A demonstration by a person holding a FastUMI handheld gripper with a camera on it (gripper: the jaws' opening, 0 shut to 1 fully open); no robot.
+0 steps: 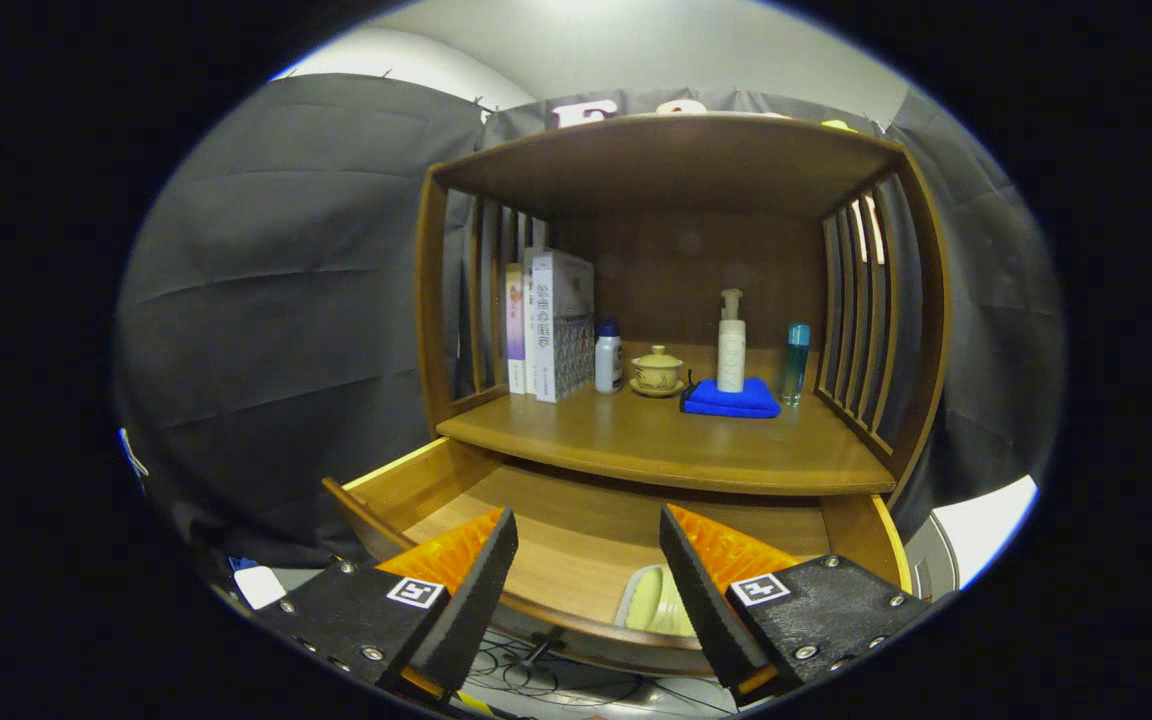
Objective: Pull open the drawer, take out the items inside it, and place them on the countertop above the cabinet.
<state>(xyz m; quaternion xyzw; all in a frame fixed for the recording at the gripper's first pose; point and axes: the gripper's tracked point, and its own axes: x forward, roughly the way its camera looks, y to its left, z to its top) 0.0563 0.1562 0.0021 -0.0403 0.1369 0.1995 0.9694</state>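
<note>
Drawer (576,545) is already pulled out under the desk (666,445), and the claw (586,565) hovers over it, fingers spread wide with nothing in them. Only item I can spot is a pale greenish thing (658,603) at the front, beside the right finger. I'd drop straight down and centre on it first. That finger hides half of it, so no clue what it is.

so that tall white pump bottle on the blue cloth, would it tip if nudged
Probably. The pump bottle is tall and narrow, and stands upright on a soft folded blue cloth, so its footing looks unsteady. It looks like smooth plastic, maybe slippery. The open gripper hangs over the drawer.
</note>
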